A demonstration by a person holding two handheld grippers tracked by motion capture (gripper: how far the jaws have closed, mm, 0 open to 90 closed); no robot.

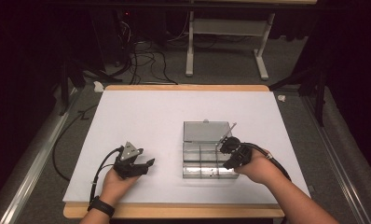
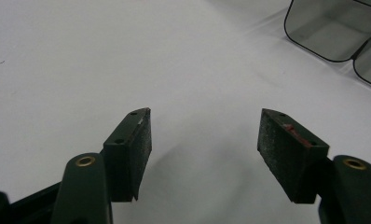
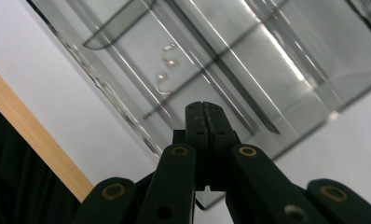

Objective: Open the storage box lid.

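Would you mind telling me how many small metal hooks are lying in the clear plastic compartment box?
2: both small metal hooks sit close together in one compartment of the clear plastic compartment box, one just beyond the other, ahead of the shut right gripper. Others may be hidden.

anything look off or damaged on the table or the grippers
One small thing: the left gripper has a reddish worn strip along the top edge of one pad. The clear compartment box sits square with its lid open, and two small metal hooks lie inside one compartment.

No readable text or labels
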